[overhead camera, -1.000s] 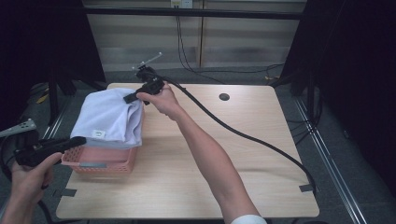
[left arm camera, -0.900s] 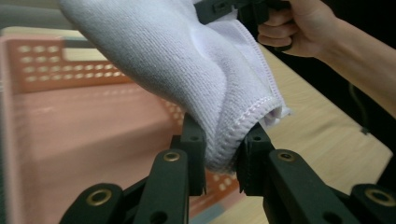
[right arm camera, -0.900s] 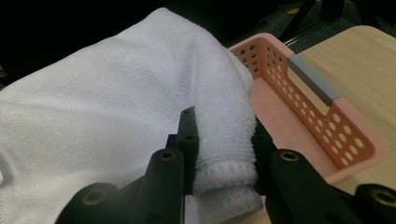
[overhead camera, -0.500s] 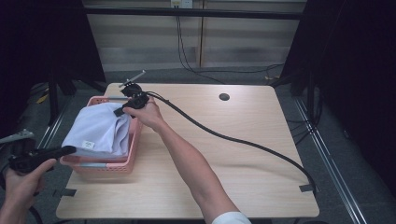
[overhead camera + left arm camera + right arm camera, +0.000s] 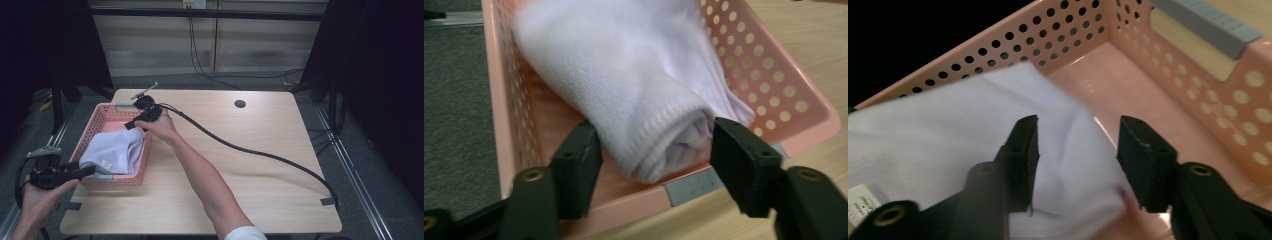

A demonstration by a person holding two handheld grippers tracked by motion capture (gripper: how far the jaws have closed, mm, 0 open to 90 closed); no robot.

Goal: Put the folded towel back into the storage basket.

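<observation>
Risk of snagging: white folded garment [image 5: 114, 151] lying in pink basket [image 5: 102, 120] near table's left edge, both grippers (left [image 5: 651, 150], right [image 5: 1078, 150]) just opened, holding nothing, straddling cloth.

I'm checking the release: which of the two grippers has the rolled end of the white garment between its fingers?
The left gripper, at the basket's near wall: the garment's rolled end sits between its parted fingers. The right gripper is above flat cloth instead.
</observation>
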